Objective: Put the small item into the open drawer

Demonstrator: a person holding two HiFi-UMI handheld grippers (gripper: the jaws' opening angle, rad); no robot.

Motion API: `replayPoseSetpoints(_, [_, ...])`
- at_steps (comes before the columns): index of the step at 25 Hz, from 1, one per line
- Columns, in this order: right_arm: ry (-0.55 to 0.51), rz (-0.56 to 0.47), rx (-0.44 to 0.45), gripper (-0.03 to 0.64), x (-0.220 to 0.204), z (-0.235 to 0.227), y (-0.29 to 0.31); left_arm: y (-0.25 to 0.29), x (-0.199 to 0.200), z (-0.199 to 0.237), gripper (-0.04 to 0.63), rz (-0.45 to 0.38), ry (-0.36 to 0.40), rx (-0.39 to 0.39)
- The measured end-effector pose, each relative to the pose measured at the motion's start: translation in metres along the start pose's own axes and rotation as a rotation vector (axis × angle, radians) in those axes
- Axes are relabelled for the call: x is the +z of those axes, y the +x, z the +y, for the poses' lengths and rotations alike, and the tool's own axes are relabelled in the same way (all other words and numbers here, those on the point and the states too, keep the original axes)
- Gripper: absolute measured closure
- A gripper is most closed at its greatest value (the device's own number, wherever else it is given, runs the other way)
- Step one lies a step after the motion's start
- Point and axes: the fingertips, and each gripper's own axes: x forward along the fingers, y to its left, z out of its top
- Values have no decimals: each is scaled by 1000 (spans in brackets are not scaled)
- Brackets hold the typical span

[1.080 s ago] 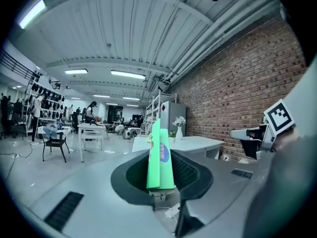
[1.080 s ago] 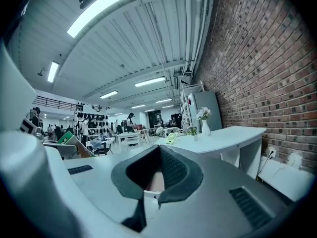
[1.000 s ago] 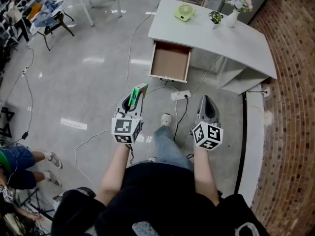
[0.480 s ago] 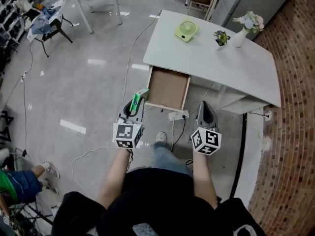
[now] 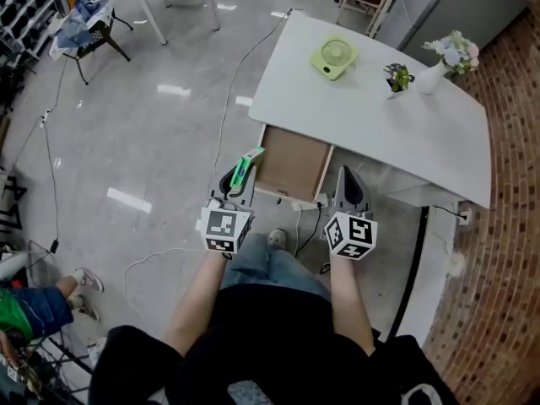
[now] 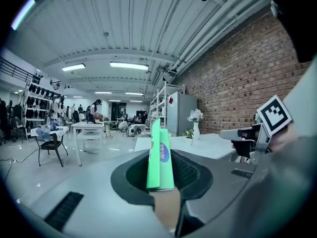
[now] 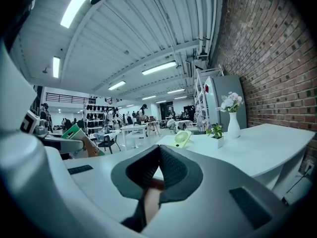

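A flat green packet (image 5: pixel 246 164) stands on edge between the jaws of my left gripper (image 5: pixel 241 174), which is shut on it; in the left gripper view the green packet (image 6: pixel 160 154) sticks up past the pads. The open drawer (image 5: pixel 289 164), brown and bare inside, juts from the front of the white desk (image 5: pixel 371 121), just ahead and to the right of the packet. My right gripper (image 5: pixel 349 179) hovers at the drawer's right front corner. In the right gripper view its pads meet with nothing between them, so the right gripper (image 7: pixel 158 148) is shut.
On the desk stand a green fan (image 5: pixel 333 59), a small potted plant (image 5: pixel 396 78) and a vase of flowers (image 5: pixel 447 57). Cables and a power strip (image 5: pixel 305 201) lie on the floor under the drawer. A brick wall (image 5: pixel 506 251) runs along the right. A chair (image 5: pixel 84 19) stands far left.
The person has walked toward the desk, so both grippers are now much closer to the open drawer. The left gripper still holds the green packet.
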Motion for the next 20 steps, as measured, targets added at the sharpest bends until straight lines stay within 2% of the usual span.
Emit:
replayPoseSetpoints(10, [17, 30, -28, 615, 1, -5, 28, 42, 0, 5, 506, 33, 8, -58])
replayPoseSetpoints(16, [30, 87, -8, 615, -26, -7, 54, 71, -16, 4, 506, 74, 4, -75])
replayPoseSetpoints(20, [38, 134, -3, 615, -56, -11, 75, 92, -41, 5, 506, 108, -8, -83])
